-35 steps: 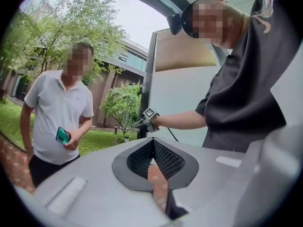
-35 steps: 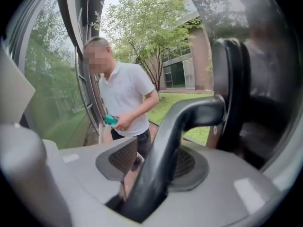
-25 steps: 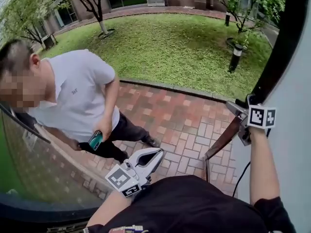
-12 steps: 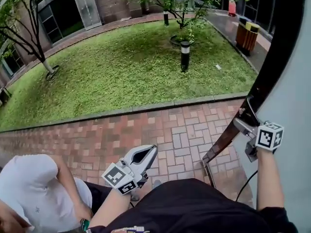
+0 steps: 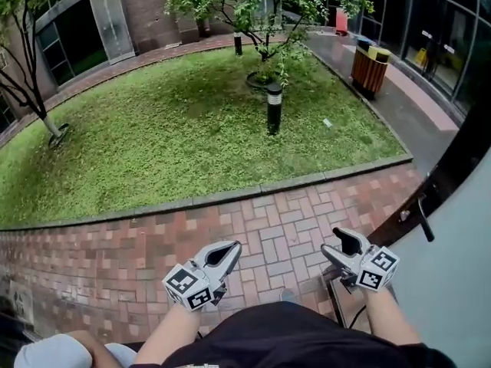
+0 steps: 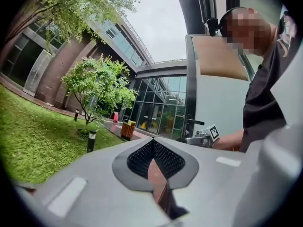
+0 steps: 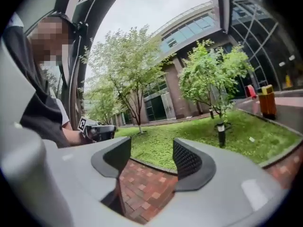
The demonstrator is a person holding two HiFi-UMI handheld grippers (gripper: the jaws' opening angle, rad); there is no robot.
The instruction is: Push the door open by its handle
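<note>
Right gripper (image 5: 342,248) hangs low in front of the wearer with its jaws spread. Its own view shows only brick path (image 5: 284,221) through the gap, so it holds nothing. Left gripper (image 5: 230,248) sits at about 9 o'clock from it, well apart, with its jaws pressed together at the tip and also empty.

The door (image 5: 464,282) fills the right edge of the head view as a pale panel with a dark edge. Its handle (image 5: 423,218) is a short dark lever on that edge, at roughly 2 o'clock from the right gripper, near it but clearly not touching. The lever's long axis runs about 11 to 5 in that view. The right gripper is much the nearer of the two. The left would have to cross the wearer's body to reach the handle.

A second ago the right gripper was up against the door edge at the handle, and half a second ago it was still just beside it. Now it has dropped away toward 7 o'clock of the lever and let go. The view has also swung round: the bystander (image 5: 65,353) in the white shirt, who filled the left side before, is now only a sliver at the bottom left corner. The door looks already pushed open, so I'd judge the push finished.
</note>
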